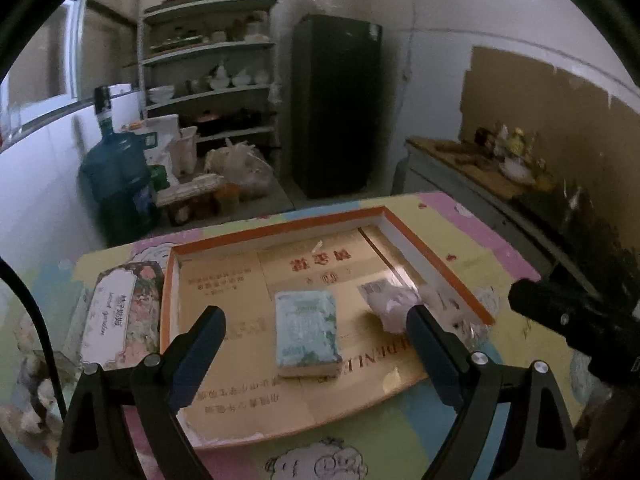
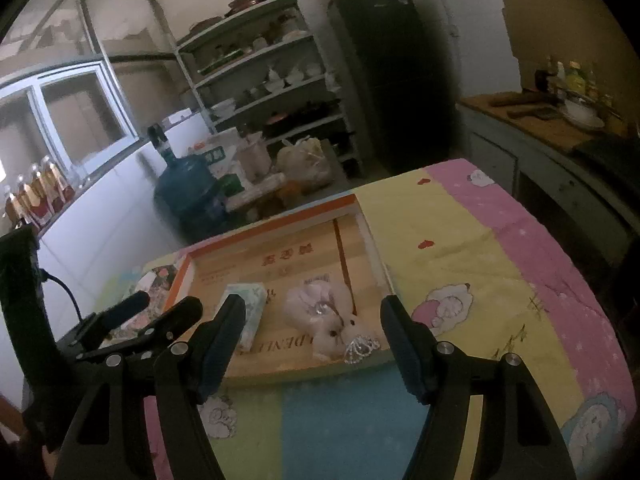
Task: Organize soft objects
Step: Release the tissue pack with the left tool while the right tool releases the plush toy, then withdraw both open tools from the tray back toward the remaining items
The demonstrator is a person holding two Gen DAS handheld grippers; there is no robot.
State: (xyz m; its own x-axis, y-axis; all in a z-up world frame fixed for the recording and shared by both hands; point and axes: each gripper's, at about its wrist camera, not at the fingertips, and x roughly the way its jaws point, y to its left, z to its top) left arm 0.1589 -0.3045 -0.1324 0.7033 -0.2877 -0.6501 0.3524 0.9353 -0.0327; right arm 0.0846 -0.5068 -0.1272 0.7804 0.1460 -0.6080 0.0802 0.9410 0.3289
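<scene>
A shallow orange-rimmed box (image 1: 280,227) (image 2: 272,213) lies on the table. Inside it lie a pale green tissue pack (image 1: 307,332) (image 2: 250,312) and a small white plush toy (image 1: 390,304) (image 2: 326,322) with a silver ornament. My left gripper (image 1: 316,330) is open above the tissue pack, which lies between its fingers in the view. My right gripper (image 2: 312,332) is open and empty, held over the box's near edge with the plush between its fingers in the view.
A floral box (image 1: 116,312) lies left of the orange-rimmed box. The table has a pastel cartoon cloth (image 2: 480,264). Behind stand a water jug (image 1: 116,176), a shelf of dishes (image 1: 212,68), a dark fridge (image 1: 336,108) and a counter (image 1: 480,172).
</scene>
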